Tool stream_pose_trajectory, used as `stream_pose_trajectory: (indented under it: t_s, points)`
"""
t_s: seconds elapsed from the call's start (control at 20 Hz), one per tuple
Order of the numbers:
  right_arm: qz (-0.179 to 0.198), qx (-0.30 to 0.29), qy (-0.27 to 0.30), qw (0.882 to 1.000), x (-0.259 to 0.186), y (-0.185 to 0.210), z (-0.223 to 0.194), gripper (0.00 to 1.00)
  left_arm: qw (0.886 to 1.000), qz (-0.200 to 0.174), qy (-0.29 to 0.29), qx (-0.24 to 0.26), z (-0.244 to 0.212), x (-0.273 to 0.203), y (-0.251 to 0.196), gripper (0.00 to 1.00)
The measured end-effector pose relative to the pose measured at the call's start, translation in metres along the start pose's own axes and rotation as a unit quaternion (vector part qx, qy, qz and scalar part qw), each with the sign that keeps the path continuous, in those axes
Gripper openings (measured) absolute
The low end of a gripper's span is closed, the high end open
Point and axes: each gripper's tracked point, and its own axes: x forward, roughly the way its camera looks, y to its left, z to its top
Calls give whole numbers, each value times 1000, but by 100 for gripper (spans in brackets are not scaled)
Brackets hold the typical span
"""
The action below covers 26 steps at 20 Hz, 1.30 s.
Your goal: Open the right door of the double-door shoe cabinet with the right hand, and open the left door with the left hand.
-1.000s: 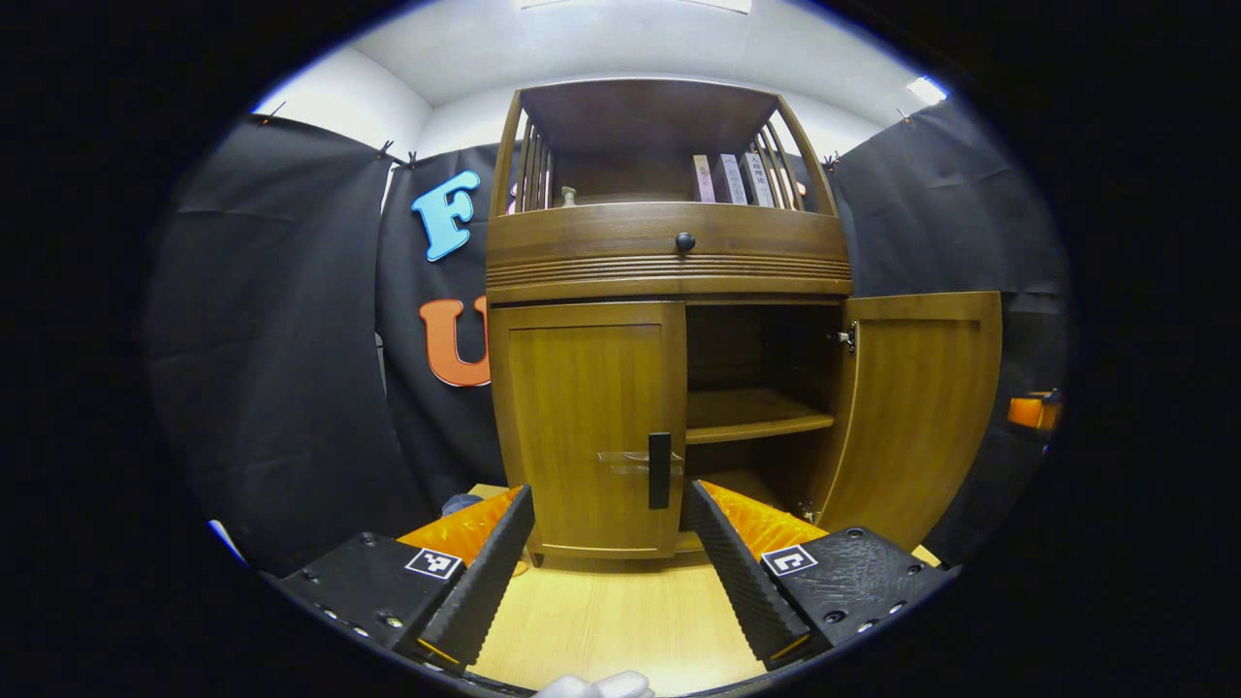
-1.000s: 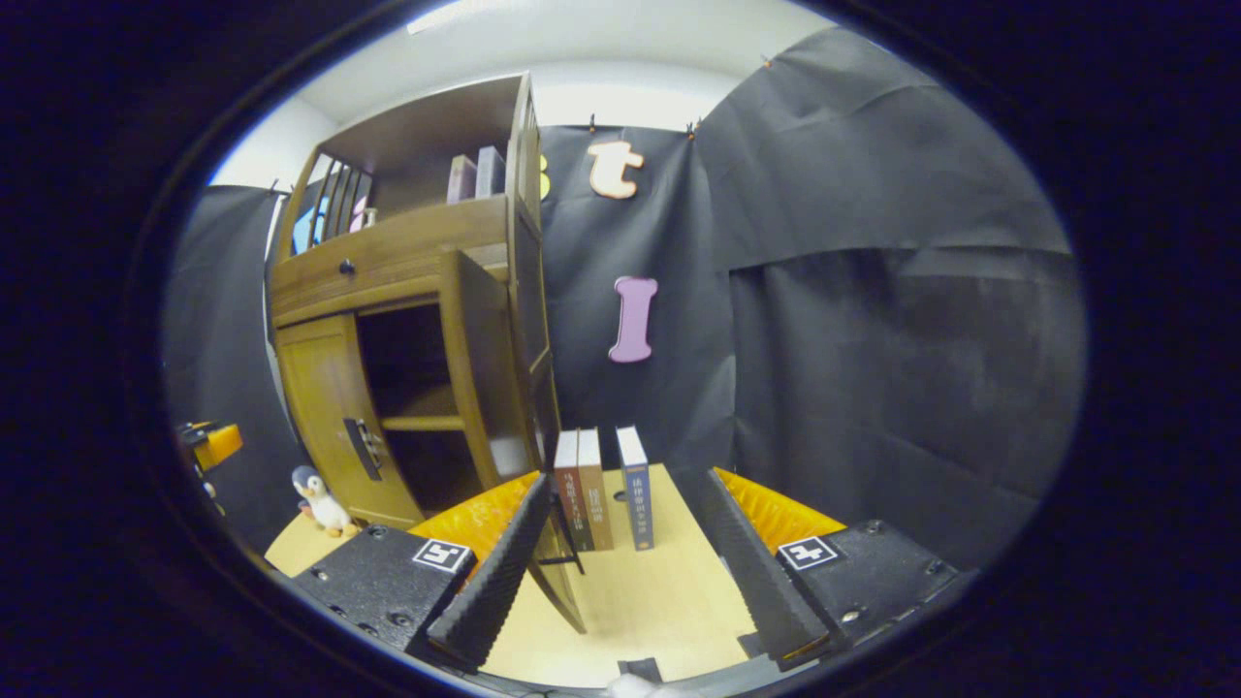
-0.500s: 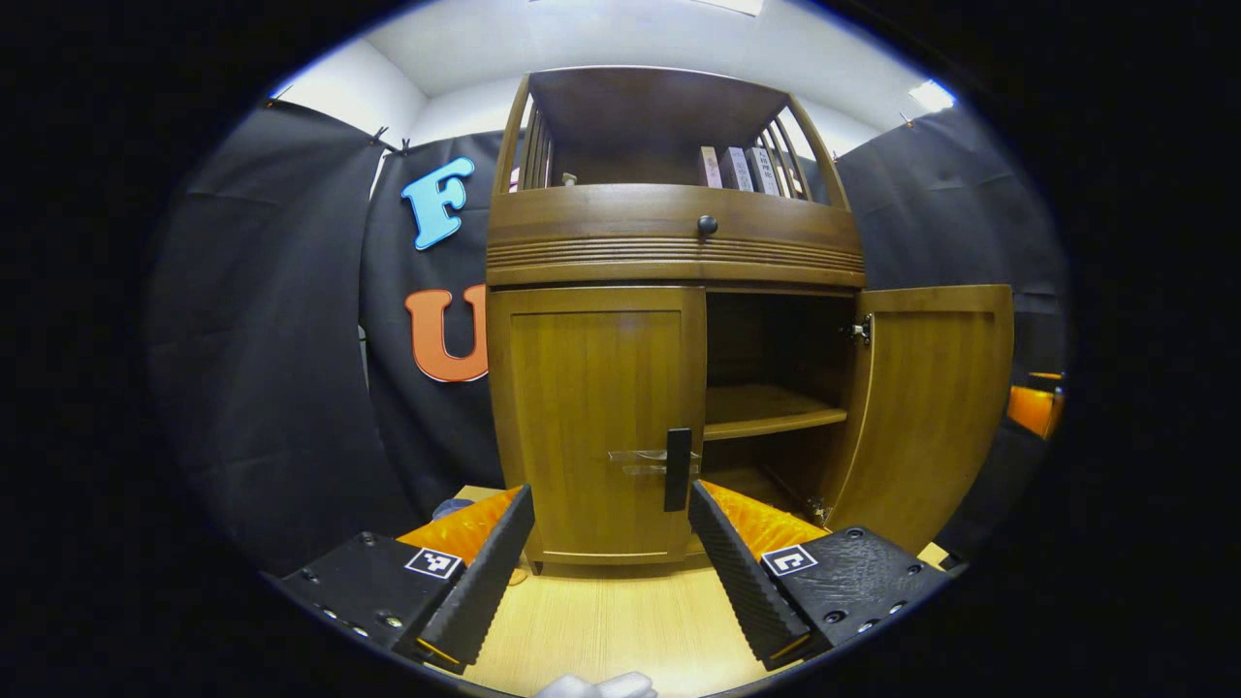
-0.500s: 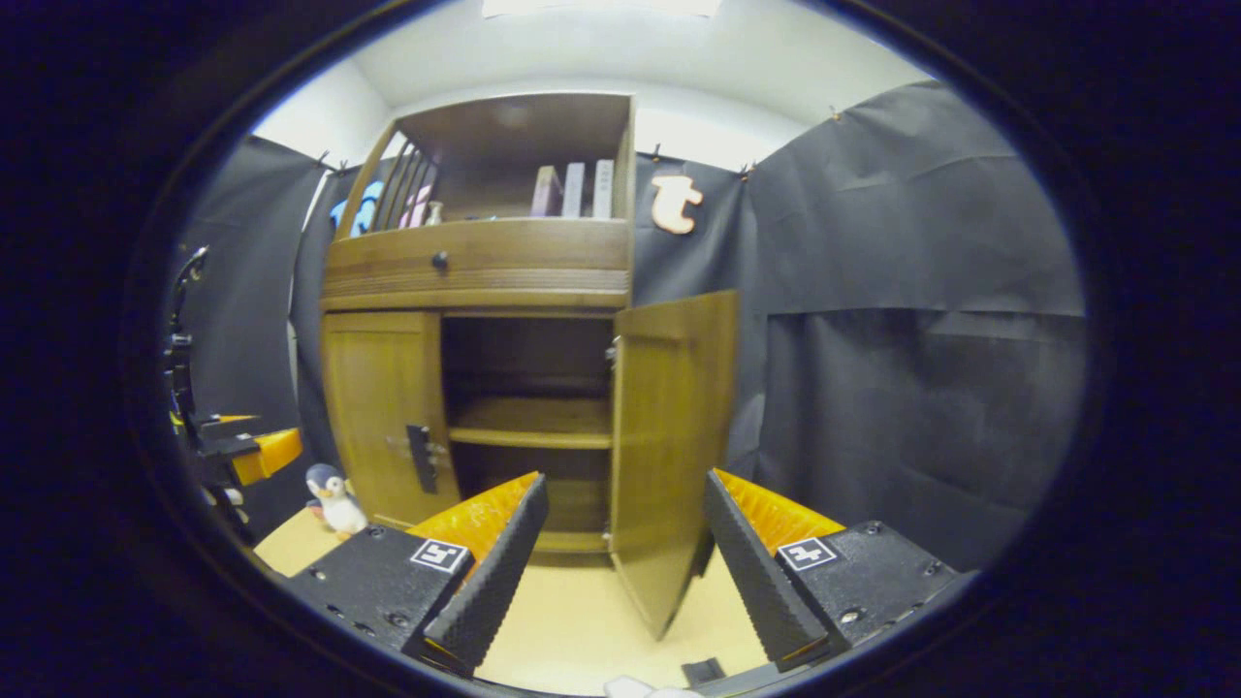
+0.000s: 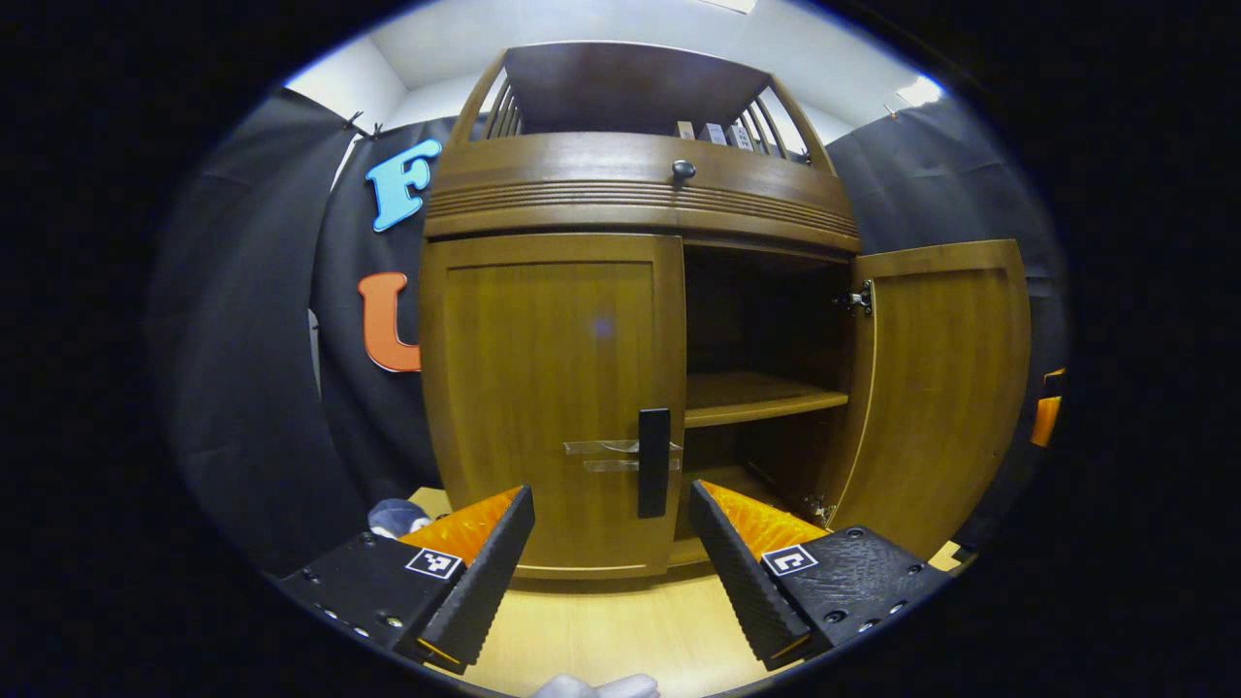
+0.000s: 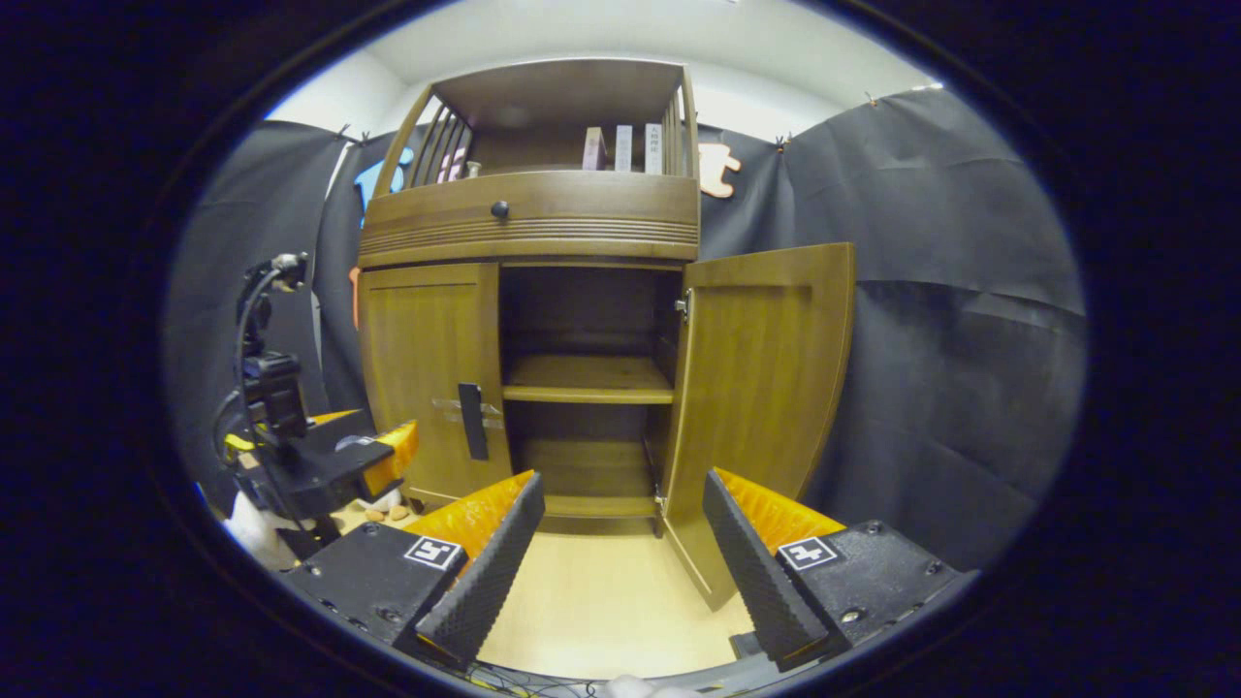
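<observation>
The right door [image 6: 766, 388] of the shoe cabinet [image 5: 640, 194] stands swung wide, its shelf [image 6: 587, 380] exposed; the left door [image 5: 548, 388] is shut flush. The left claw [image 5: 611, 543] is spread, empty, just short of the door's dark vertical handle [image 5: 653, 475] at its inner edge. The right claw [image 6: 620, 543] is also spread, holding nothing, well back over the worktop [image 6: 601, 601]. The door looks rigid and light on its hinges; pinching that slim, likely smooth handle squarely and pulling along the hinge arc seems best.
</observation>
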Motion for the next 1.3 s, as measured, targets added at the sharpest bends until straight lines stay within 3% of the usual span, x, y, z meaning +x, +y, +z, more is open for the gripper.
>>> stream_pose_trajectory:
  t_s: [0.35, 0.55, 0.8, 0.85, 0.9, 0.95, 1.0, 1.1, 1.15, 1.3]
  points:
    - [-39, -6, 28, 999, -2, -24, -4, 100, 1000, -14, 6, -15, -24, 91, -22, 100]
    - [-53, -12, 35, 998, -5, -35, -8, 100, 1000, -10, 6, -1, -33, 128, -24, 96]
    - [-56, -8, 42, 998, -6, -37, -12, 100, 1000, 2, 1, -3, -31, 141, -17, 60]
    - [-56, -8, 42, 998, -5, -37, -11, 100, 1000, -3, 0, -3, -30, 140, -19, 47]
    - [-56, -7, 44, 997, -5, -37, -13, 100, 1000, -3, 1, -1, -29, 139, -20, 58]
    - [-53, -6, 45, 998, -5, -37, -14, 100, 1000, -3, 0, 4, -30, 141, -19, 27]
    - [-51, -4, 47, 998, -6, -38, -14, 100, 1000, -3, 1, 9, -32, 143, -19, 31]
    - [-49, -4, 46, 998, -6, -38, -14, 100, 1000, -5, 5, 6, -32, 140, -18, 31]
    - [-50, -2, 45, 998, -6, -38, -14, 100, 1000, -8, 5, 4, -30, 137, -19, 26]
    - [-46, 2, 46, 998, -6, -37, -15, 100, 1000, -21, 8, 5, -32, 130, -20, 26]
